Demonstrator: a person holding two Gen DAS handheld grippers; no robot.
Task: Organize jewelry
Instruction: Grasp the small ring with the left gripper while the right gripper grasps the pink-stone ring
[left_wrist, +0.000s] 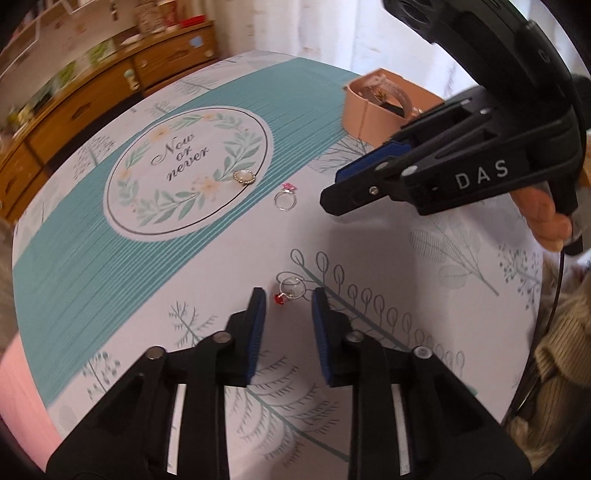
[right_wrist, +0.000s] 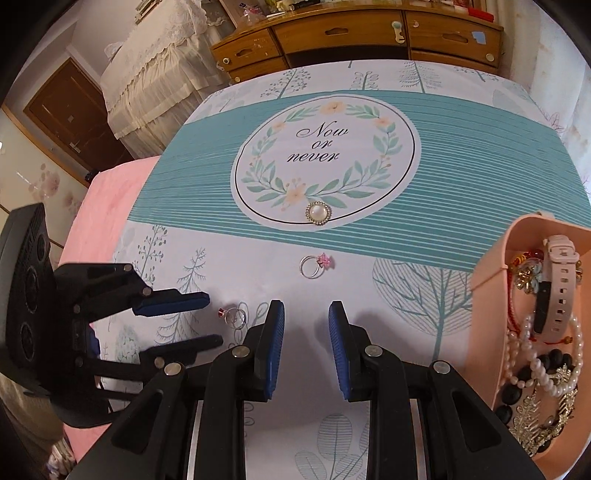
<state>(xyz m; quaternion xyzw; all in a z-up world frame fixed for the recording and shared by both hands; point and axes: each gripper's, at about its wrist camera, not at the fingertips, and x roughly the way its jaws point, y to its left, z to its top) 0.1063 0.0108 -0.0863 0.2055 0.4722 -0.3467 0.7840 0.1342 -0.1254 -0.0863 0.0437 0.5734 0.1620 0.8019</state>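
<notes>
Left tongs (left_wrist: 288, 301) spread, flanking red-stone ring (left_wrist: 290, 290) | right tongs (right_wrist: 306, 314) spread, holding nothing

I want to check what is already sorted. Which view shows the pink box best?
The right wrist view: the pink box is close and open toward the camera, showing a watch, pearl beads and other jewelry inside. The left wrist view shows only its far corner, partly hidden behind the right gripper.

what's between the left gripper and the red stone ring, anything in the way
Nothing visible. The red stone ring lies on bare tablecloth just ahead of the open left gripper, roughly centred between its fingertips. The right gripper hovers farther off, near the pink stone ring.
</notes>
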